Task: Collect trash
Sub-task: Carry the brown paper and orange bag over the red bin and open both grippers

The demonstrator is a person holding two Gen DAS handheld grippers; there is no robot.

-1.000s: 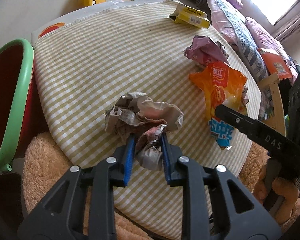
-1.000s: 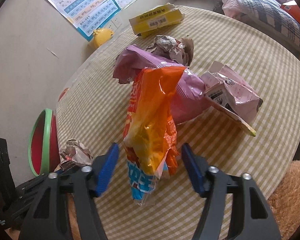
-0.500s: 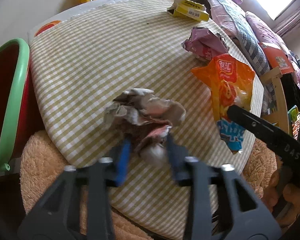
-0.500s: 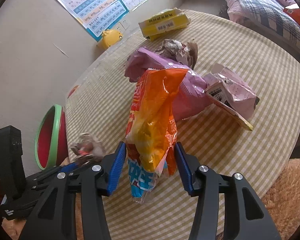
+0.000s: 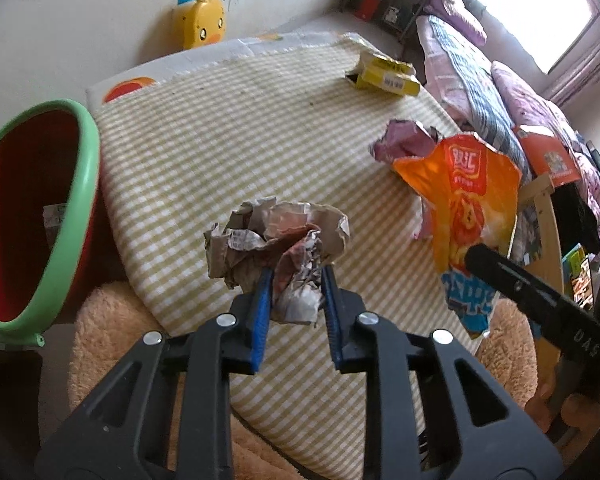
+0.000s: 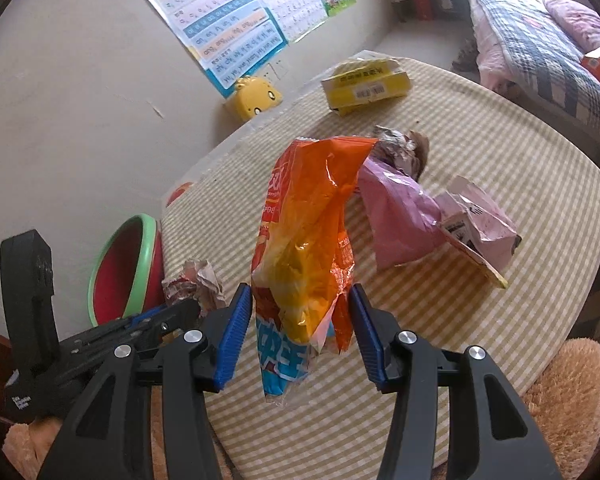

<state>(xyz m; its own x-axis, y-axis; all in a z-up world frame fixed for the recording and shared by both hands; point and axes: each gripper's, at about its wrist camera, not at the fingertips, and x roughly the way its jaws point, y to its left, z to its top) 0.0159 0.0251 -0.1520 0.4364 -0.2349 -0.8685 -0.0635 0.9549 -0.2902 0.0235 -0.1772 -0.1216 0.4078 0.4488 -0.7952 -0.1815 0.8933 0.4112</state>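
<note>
Both pieces of trash have come up off the checked worktop in the past second. The left tongs, pressed nearly together, pinch the crumpled paper wad, which a moment ago still sat on the cloth and now hangs clear of it, bunched just ahead of the blue pads. The right tongs, which stood spread around the orange snack bag a second ago, have narrowed and now appear to squeeze its lower end; the bag rises upright from between the pads, its blue printed tail drooping below them. With both items lifted, the pick-up looks done and the carry comes next, most likely to the red bin with the green rim, which stands off the worktop's edge, left of the left tongs. Both tongs slope steeply downward, side by side, the left one's black frame showing at the right wrist view's lower left. A pink wrapper, a torn pink carton and a yellow box lie on the worktop beyond the right tongs.
</note>
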